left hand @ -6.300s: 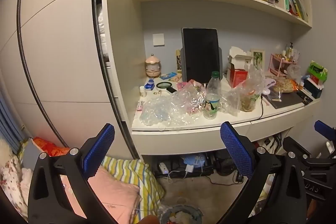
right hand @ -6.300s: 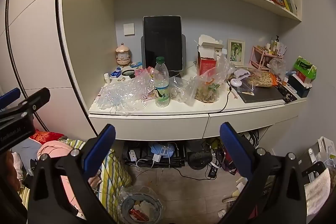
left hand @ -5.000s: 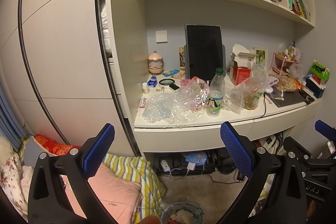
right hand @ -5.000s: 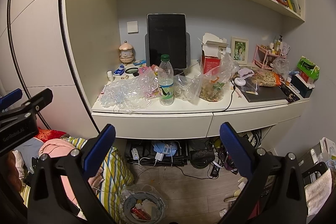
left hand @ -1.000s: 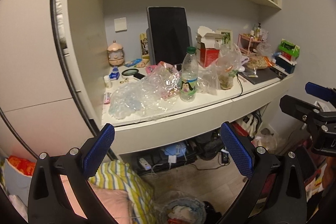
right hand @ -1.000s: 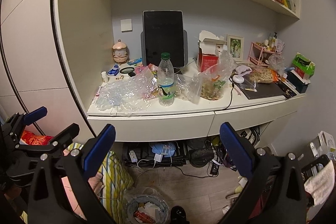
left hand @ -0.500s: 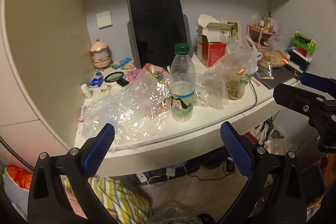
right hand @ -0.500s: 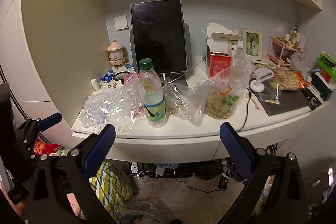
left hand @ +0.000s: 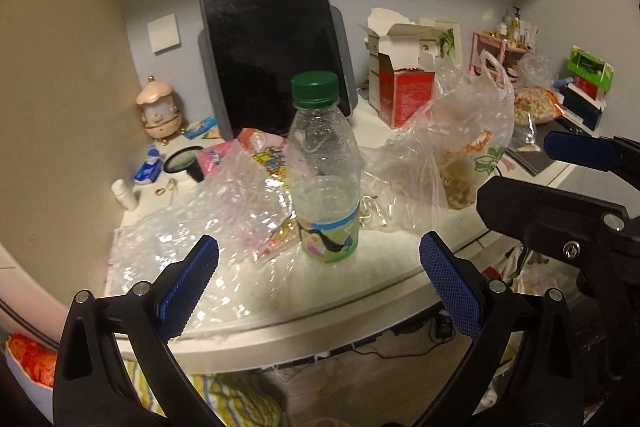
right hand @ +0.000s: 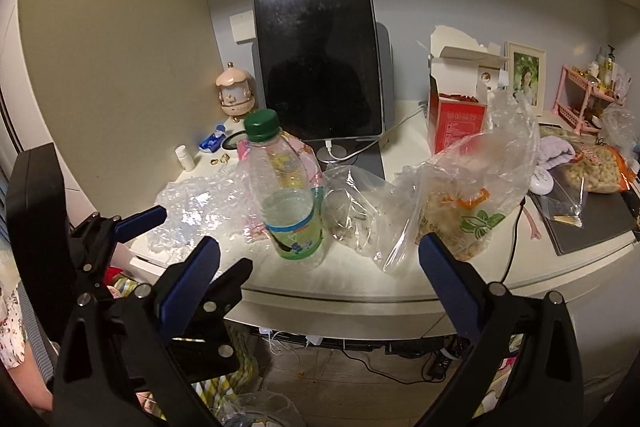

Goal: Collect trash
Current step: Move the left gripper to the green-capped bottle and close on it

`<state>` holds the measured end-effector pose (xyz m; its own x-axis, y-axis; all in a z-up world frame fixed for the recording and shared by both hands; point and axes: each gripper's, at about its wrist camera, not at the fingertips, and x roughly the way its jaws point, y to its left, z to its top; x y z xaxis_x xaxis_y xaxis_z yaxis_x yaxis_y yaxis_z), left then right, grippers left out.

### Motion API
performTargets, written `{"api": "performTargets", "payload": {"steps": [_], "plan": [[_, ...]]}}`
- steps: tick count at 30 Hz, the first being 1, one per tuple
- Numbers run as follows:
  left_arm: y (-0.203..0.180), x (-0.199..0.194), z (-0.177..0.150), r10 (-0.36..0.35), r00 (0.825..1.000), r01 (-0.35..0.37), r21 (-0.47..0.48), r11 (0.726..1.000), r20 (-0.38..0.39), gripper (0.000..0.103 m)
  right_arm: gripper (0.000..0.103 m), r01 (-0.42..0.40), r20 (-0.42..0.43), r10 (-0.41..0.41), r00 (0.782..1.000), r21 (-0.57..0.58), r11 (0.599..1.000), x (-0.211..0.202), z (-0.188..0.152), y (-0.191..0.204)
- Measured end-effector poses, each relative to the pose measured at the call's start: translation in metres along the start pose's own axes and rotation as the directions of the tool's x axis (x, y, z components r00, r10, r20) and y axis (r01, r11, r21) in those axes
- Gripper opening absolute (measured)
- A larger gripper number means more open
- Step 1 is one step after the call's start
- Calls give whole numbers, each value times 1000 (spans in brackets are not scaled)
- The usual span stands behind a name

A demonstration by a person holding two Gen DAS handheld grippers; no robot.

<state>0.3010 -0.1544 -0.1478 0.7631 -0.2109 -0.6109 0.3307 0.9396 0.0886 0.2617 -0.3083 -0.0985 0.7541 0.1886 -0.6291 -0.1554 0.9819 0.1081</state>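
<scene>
Blue-padded fingers of the left gripper are spread wide with nothing held between them, and the right gripper is likewise held wide apart and empty. A clear plastic bottle with a green cap is seen upright near the front edge of the white desk, partly filled with clear liquid. Crumpled clear plastic wrap is spread just left of it. A clear plastic bag holding food scraps is slumped to its right.
</scene>
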Motion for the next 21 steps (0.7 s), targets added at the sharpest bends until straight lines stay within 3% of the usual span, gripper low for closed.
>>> {"api": "performTargets", "payload": {"steps": [21], "plan": [[-3, 78, 22, -11, 1000, 11, -4, 1000, 1, 98, 97, -29, -59, 28, 998, -16, 999, 71, 27, -32]]}}
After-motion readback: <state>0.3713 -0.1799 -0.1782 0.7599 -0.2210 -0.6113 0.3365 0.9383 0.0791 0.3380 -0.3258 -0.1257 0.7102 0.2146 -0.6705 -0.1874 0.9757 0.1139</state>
